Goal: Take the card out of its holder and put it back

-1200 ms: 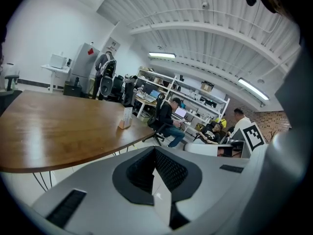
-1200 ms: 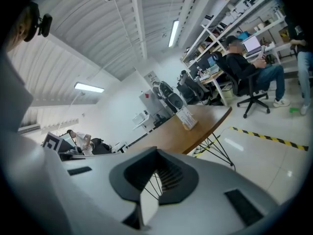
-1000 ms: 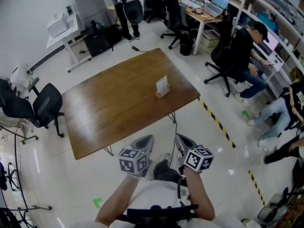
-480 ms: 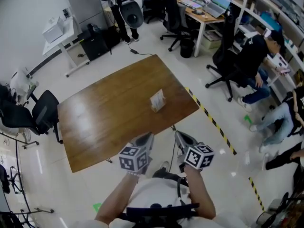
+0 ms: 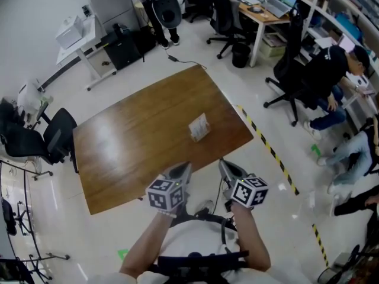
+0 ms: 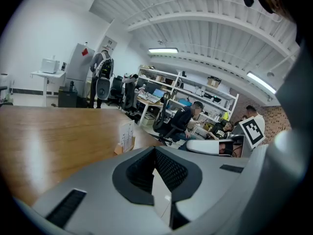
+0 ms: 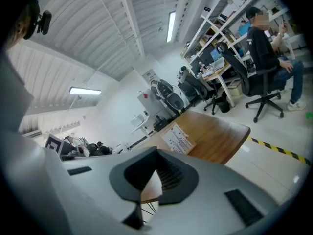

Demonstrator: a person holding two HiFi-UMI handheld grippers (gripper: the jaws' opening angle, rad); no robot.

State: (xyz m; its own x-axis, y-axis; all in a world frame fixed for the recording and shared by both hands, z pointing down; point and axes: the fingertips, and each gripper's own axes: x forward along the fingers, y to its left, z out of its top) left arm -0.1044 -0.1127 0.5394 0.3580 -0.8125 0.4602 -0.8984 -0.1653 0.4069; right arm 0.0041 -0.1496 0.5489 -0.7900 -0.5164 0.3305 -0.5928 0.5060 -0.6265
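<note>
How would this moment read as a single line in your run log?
stage: card not yet taken | left gripper: jaws shut, empty | right gripper: jaws shut, empty | card: standing in holder on table, untouched

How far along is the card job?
Nothing looks done yet: the card stands in its holder on the table. Nothing is in hand: the left claw and right claw are shut and empty, near the table's edge. Left: pull the card out, then slot it back.
</note>
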